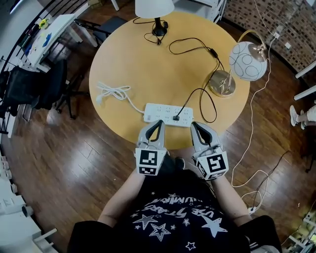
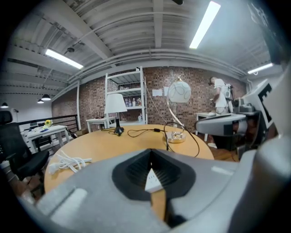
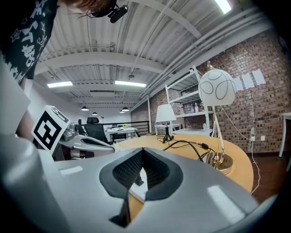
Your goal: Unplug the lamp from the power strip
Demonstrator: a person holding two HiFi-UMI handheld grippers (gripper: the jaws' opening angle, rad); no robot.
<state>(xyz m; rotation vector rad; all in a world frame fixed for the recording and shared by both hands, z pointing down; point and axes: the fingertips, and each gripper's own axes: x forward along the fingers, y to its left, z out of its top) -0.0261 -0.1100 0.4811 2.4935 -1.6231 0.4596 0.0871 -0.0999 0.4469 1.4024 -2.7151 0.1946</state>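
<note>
Both claws hover side by side at the near edge of the round wooden surface [image 1: 143, 64]. The left claw [image 1: 157, 122] has its jaws together on nothing, and so does the right claw [image 1: 194, 124]. In each gripper view the pads meet at the tips.

The white power strip [image 1: 168, 113] lies flat just beyond both claw tips, close to them but not touching. A black plug [image 1: 176, 118] sits in the strip, ahead of the gap between the claws and nearer the right one. Its black cable [image 1: 213, 106] loops away to the lamp [image 1: 245, 60], which has a globe shade on a gold base and stands farther off, right of the right claw.

A coiled white cord [image 1: 113, 92] lies ahead and left of the left claw. A second lamp [image 1: 154, 7] stands well beyond, at the far edge.
</note>
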